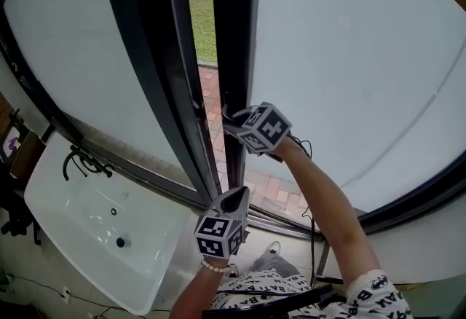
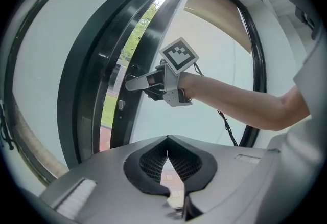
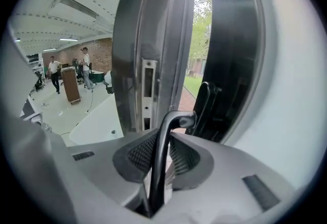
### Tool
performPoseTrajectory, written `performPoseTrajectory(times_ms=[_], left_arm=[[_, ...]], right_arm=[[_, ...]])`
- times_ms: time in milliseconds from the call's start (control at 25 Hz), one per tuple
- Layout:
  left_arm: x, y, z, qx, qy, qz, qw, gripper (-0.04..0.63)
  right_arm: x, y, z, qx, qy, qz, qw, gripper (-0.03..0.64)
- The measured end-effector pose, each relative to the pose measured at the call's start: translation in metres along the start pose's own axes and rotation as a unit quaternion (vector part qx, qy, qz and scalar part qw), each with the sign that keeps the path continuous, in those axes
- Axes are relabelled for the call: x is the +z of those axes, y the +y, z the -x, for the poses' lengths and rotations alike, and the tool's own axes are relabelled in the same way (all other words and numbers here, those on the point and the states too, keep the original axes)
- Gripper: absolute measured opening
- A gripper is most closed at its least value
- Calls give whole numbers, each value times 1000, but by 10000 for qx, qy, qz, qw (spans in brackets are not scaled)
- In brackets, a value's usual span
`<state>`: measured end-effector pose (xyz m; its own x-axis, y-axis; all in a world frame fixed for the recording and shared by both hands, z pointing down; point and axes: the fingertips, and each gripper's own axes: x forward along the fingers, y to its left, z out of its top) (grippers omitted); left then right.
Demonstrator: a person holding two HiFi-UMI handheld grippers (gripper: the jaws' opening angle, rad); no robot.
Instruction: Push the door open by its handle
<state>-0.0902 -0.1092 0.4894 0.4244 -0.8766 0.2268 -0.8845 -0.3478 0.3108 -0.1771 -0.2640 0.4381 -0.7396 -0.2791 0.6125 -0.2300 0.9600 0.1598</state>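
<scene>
Handle (image 3: 160, 166) pinched between right gripper (image 1: 231, 119) jaws, left gripper (image 1: 234, 199) pressed together, empty

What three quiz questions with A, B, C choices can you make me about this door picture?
1. Where is the dark curved metal door handle?
A. Between the jaws of the right gripper
B. On the floor
C. In a drawer

2. What colour is the brick paving outside the black-framed glass door?
A. Blue
B. Reddish
C. Black

3. How do the jaws of the left gripper stand?
A. Wide apart
B. Clamped on a cup
C. Together, holding nothing

Answers:
1 A: the right gripper view shows the jaws pressing the handle from both sides.
2 B: reddish bricks show through the gap.
3 C: the left gripper view shows the tips meeting with nothing held.
</scene>
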Motion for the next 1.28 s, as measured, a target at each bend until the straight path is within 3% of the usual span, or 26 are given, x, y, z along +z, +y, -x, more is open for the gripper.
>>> performPoseTrajectory(times_ms=[280, 720, 1280], left_arm=[[11, -8, -19, 214, -58, -49, 9997, -11], [31, -4, -82, 894, -6, -264, 9956, -11], [54, 12, -180, 466, 214, -140, 9986, -12]], right_arm=[[-1, -31, 1, -82, -215, -353, 9991, 74], [-12, -125, -4, -582, -140, -724, 9956, 74], [-44, -259, 0, -1164, 60, -1196, 9860, 72]])
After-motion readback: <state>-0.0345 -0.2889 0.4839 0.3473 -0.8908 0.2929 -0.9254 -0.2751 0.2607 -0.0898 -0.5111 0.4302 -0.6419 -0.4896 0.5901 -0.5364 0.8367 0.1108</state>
